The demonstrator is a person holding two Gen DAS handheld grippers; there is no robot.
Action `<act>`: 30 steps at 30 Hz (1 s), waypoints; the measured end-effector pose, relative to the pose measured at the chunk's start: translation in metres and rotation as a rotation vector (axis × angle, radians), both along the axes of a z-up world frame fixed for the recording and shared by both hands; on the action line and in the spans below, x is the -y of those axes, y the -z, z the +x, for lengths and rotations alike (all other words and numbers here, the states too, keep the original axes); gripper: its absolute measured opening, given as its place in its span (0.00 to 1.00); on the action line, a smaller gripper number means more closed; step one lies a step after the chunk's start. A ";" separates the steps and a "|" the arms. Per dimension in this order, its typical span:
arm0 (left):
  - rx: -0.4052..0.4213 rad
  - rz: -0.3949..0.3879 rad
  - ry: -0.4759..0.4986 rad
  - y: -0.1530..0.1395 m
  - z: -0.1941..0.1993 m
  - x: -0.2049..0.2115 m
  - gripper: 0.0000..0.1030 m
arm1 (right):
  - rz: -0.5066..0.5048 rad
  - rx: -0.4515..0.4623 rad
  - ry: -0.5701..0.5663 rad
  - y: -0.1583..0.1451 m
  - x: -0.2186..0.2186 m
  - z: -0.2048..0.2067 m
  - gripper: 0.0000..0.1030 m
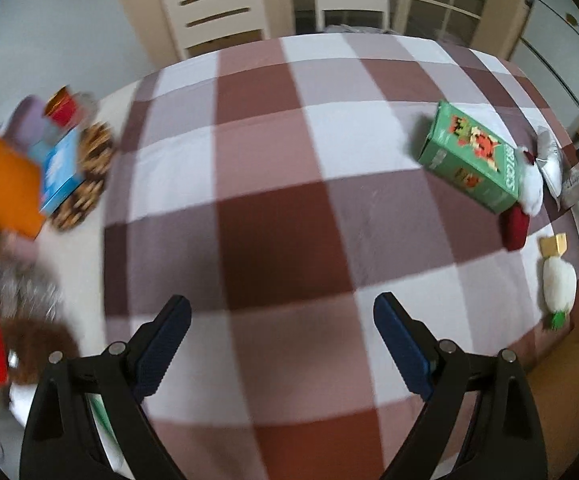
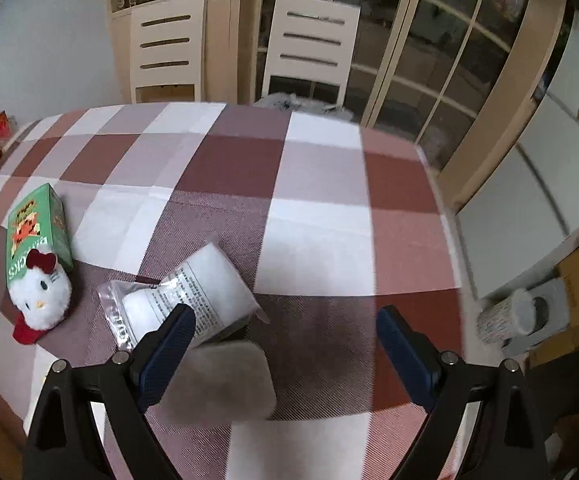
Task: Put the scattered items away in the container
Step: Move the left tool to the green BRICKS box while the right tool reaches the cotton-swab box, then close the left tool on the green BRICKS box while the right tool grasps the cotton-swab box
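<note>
Both grippers spread wide, holding nothing, over checked tablecloth (image 2: 317,220).
Right gripper (image 2: 285,332) above grey pad (image 2: 229,380); white packet (image 2: 201,292) just beyond, cat plush (image 2: 43,296) touching green box (image 2: 35,228).

The green box (image 1: 472,157) carries white lettering reading "BRICKS"; the fine print on the clear bag (image 2: 187,294) is illegible.

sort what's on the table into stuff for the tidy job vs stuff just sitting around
For the job: green box, white cat plush, clear bag of white stuffing, grey pad, white radish toy; both open grippers, left and right.

Just there: checked tablecloth, two white chairs, cabinet.
</note>
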State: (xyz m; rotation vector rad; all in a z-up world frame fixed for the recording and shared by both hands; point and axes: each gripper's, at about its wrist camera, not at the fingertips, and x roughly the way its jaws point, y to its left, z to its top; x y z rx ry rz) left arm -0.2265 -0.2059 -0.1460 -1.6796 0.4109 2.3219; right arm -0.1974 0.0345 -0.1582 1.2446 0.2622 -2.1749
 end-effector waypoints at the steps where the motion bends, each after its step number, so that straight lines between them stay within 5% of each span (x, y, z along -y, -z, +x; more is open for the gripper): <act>1: 0.009 0.019 0.002 0.001 -0.005 -0.006 0.91 | -0.010 0.024 0.011 0.001 -0.006 0.002 0.91; 6: 0.073 0.197 0.042 0.000 -0.025 -0.052 0.91 | 0.002 0.098 0.060 0.010 -0.051 0.043 0.91; 9: 0.092 0.226 0.116 -0.001 -0.038 -0.103 0.91 | -0.001 0.087 0.071 0.011 -0.073 0.065 0.91; 20: 0.140 -0.013 0.096 0.045 -0.098 -0.243 0.91 | -0.029 0.076 0.051 0.000 -0.072 0.101 0.91; 25: 0.225 -0.169 0.116 0.070 -0.086 -0.222 0.92 | -0.022 0.085 -0.002 0.003 -0.071 0.113 0.91; 30: 0.380 -0.228 0.199 0.093 -0.038 -0.131 0.92 | -0.036 0.088 -0.011 0.000 -0.077 0.110 0.91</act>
